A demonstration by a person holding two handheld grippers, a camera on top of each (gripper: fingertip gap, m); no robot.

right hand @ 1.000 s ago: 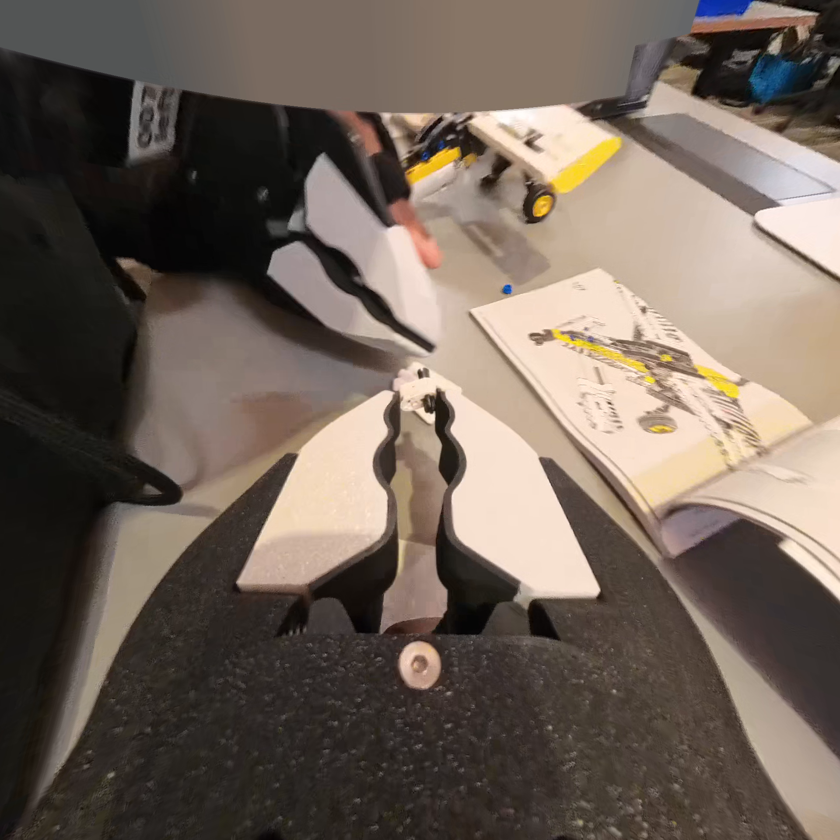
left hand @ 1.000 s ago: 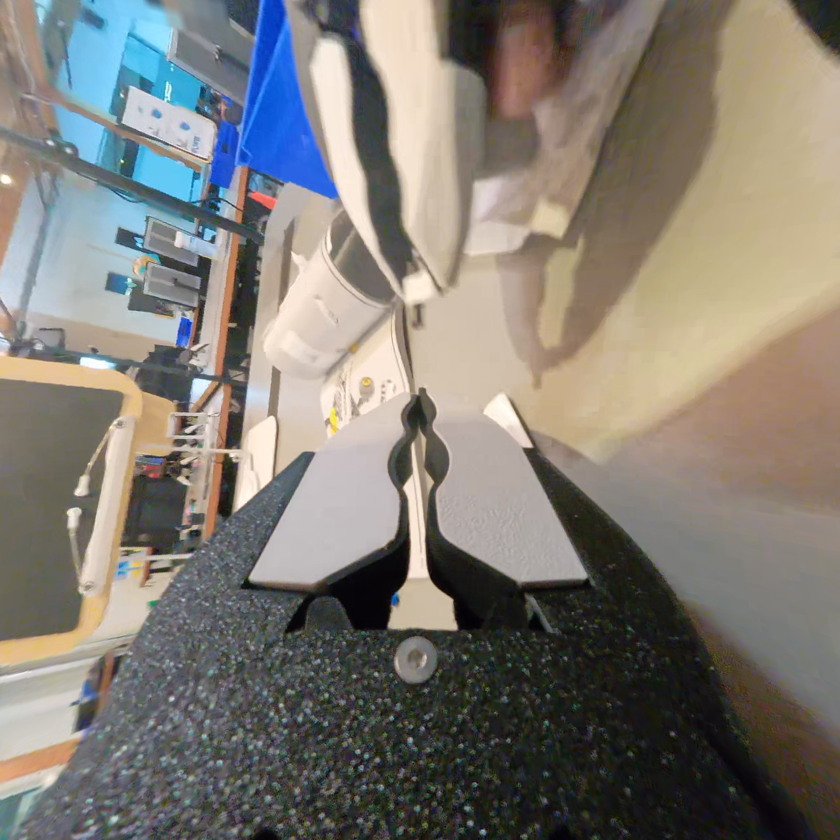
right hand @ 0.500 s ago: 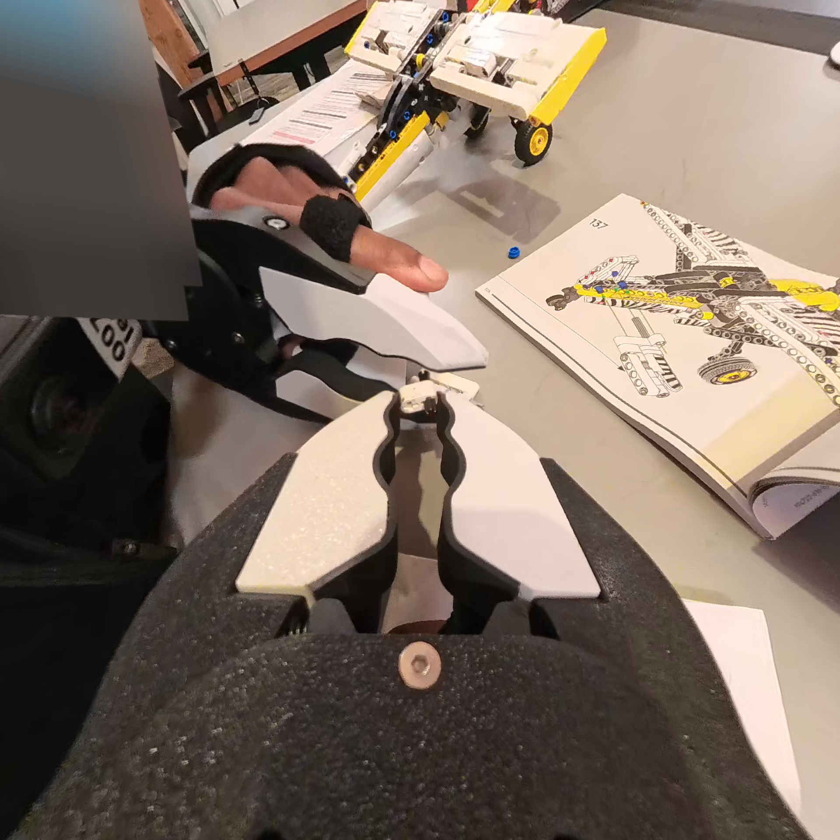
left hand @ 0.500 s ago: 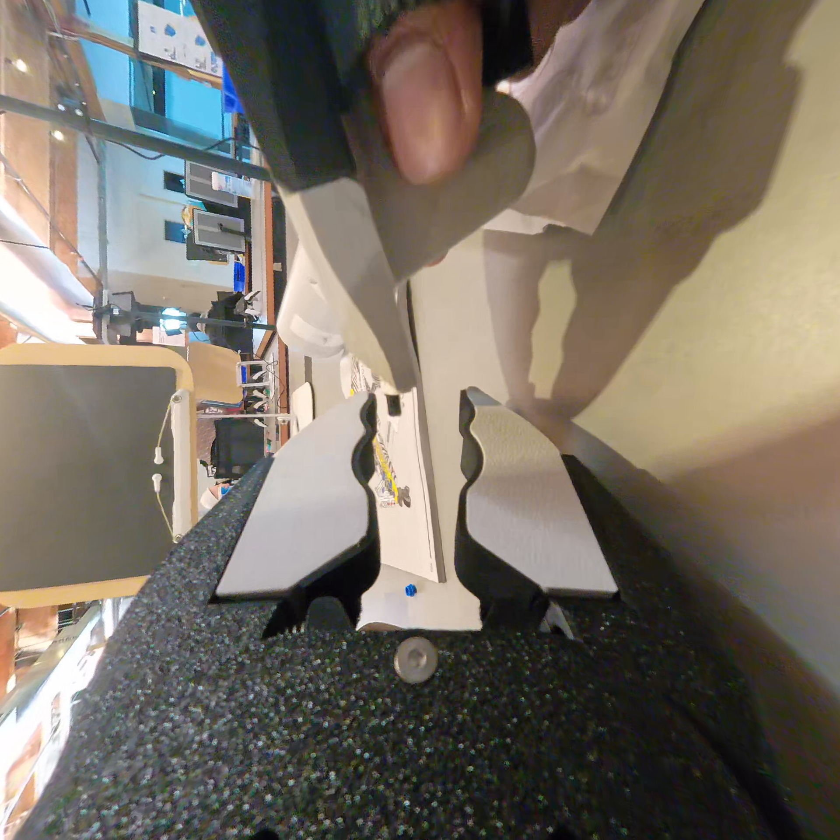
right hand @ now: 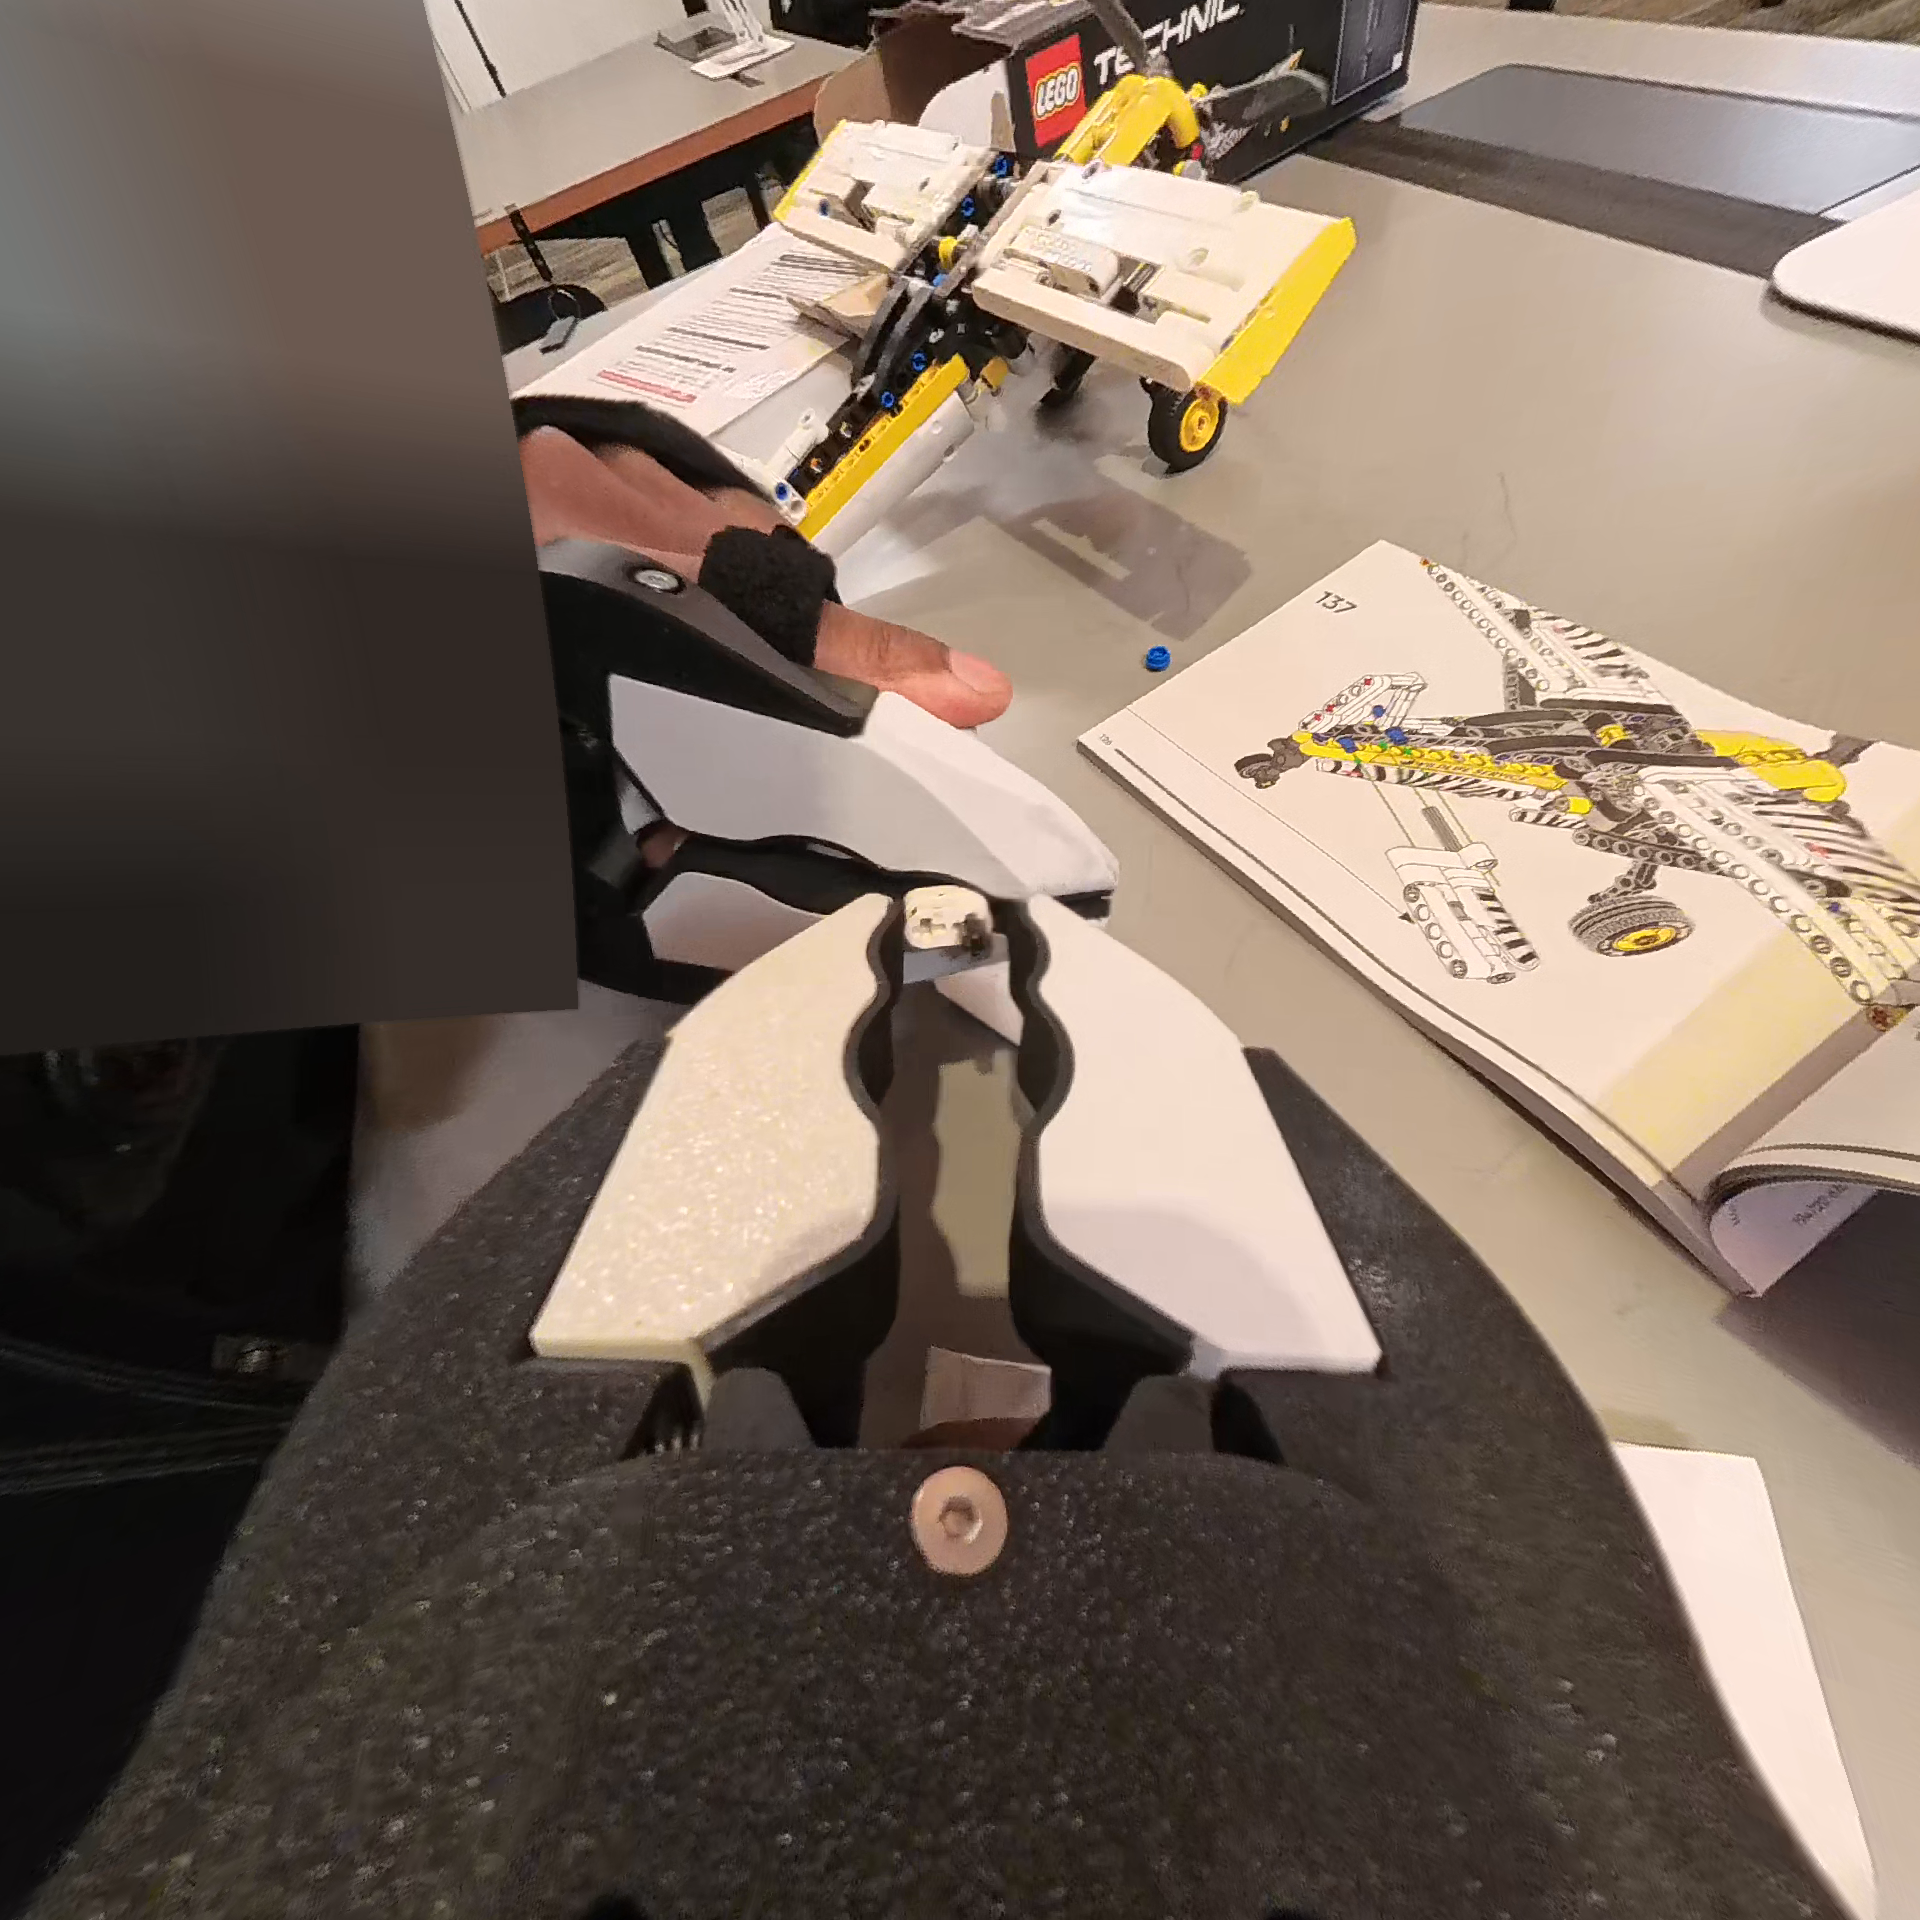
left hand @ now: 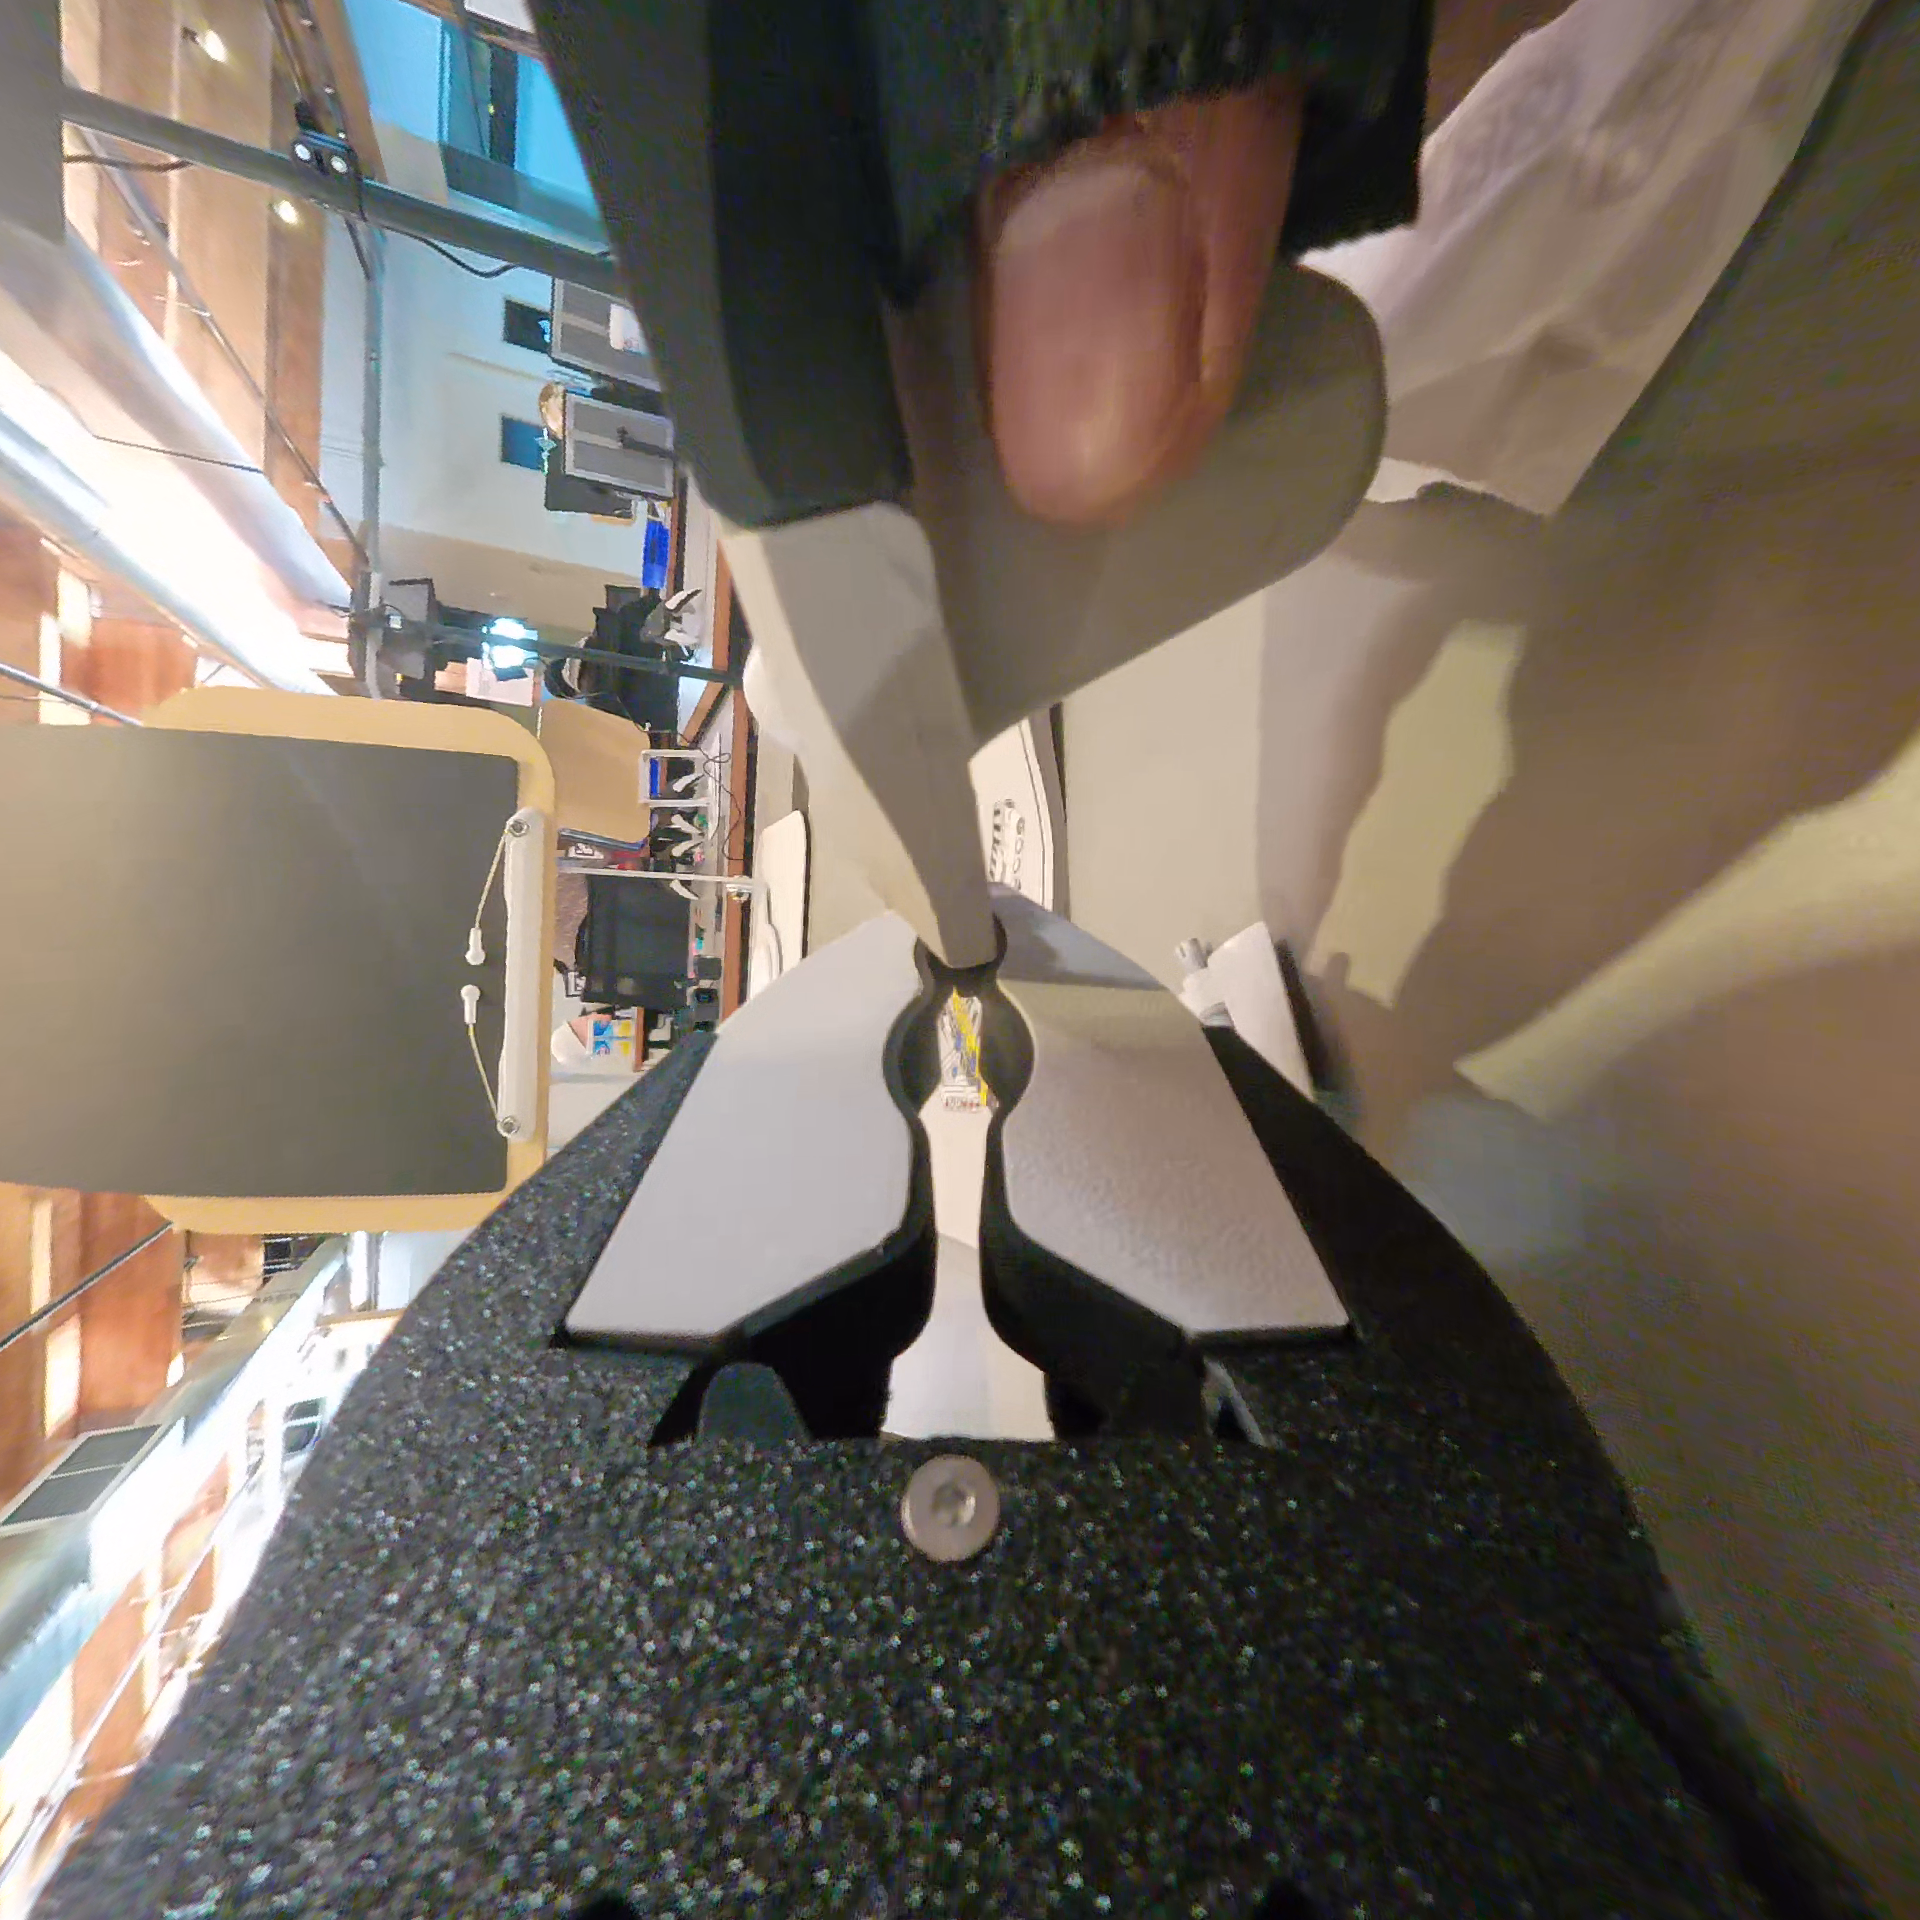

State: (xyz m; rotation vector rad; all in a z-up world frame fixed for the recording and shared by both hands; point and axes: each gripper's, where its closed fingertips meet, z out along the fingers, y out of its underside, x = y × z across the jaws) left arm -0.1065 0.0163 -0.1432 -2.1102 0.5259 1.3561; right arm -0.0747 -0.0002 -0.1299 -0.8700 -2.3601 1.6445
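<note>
Right wrist view shows two tongs meeting over a grey bench [right hand: 1455,436]. The right tongs [right hand: 951,925] pinch one small white brick piece [right hand: 940,920] at their very tips. The left tongs [right hand: 1049,883] lie just beyond, sideways, with a person's hand [right hand: 727,582] along the top finger. Left wrist view shows the left tongs [left hand: 961,961] pressed together, the tip of the other tongs' grey finger [left hand: 935,810] resting in the notch at their tips.

Counted on the bench: one open instruction booklet [right hand: 1558,831] to the right, one loose blue stud [right hand: 1156,657] beside its corner, one white and yellow brick model [right hand: 1070,270] farther back, one dark box [right hand: 1226,73] behind it. Bare bench lies between model and booklet.
</note>
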